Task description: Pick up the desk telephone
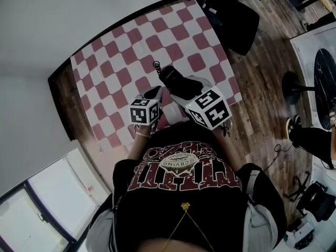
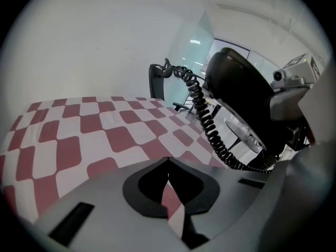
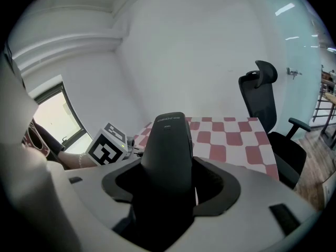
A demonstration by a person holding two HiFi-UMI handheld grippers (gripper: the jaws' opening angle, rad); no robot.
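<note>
The black telephone handset (image 1: 176,80) is held above the red-and-white checkered table (image 1: 121,62), with my right gripper (image 1: 182,91) shut on it. In the right gripper view the handset (image 3: 168,151) stands up between the jaws of that gripper (image 3: 168,196) and fills the gap. Its coiled black cord (image 2: 207,125) runs past the handset (image 2: 241,93) in the left gripper view and ends loose in the air. My left gripper (image 1: 157,94) sits just left of the handset; its jaws (image 2: 169,193) meet with nothing between them. No telephone base shows.
A black office chair (image 1: 231,14) stands at the table's far right corner, also seen as the chair (image 3: 268,104) in the right gripper view. Wooden floor lies to the right, with a round pedestal base (image 1: 294,88) and another person's shoe (image 1: 294,129).
</note>
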